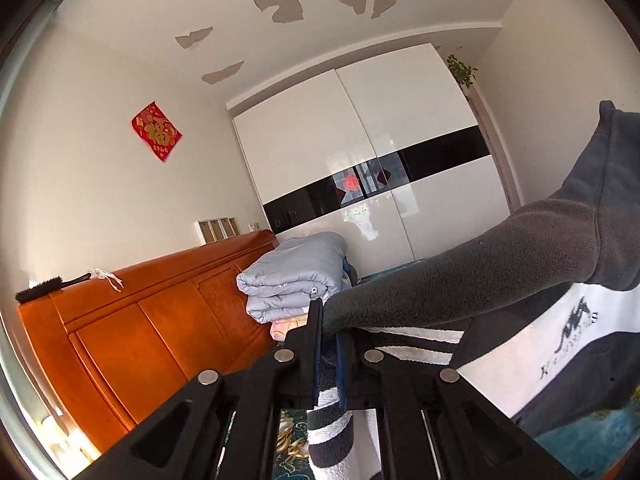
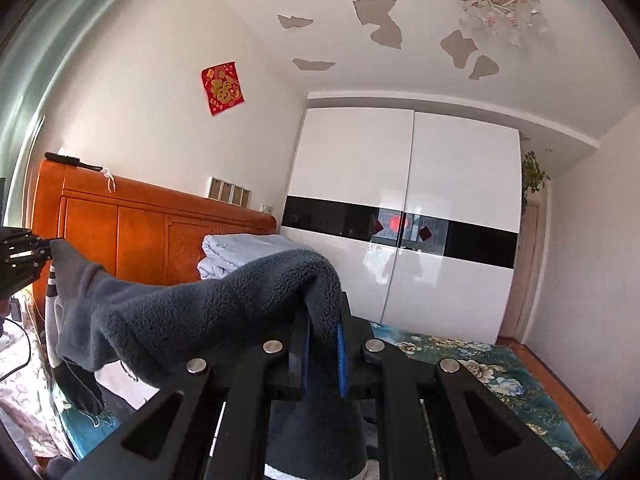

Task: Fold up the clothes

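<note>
Holding item: grey fleece (image 1: 460, 292), stretched aloft between your claws. Left claw (image 1: 328, 354) pinches its striped hem; right claw (image 2: 322, 344) pinches another edge. Risk: slack pinch, uneven pull, fleece drops onto bed (image 2: 500, 376).

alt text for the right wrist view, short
The right tongs are shut on a grey fleece garment, held up and stretched leftward to the left tongs. Behind stand an orange wooden headboard, folded pale bedding and a white wardrobe.
</note>
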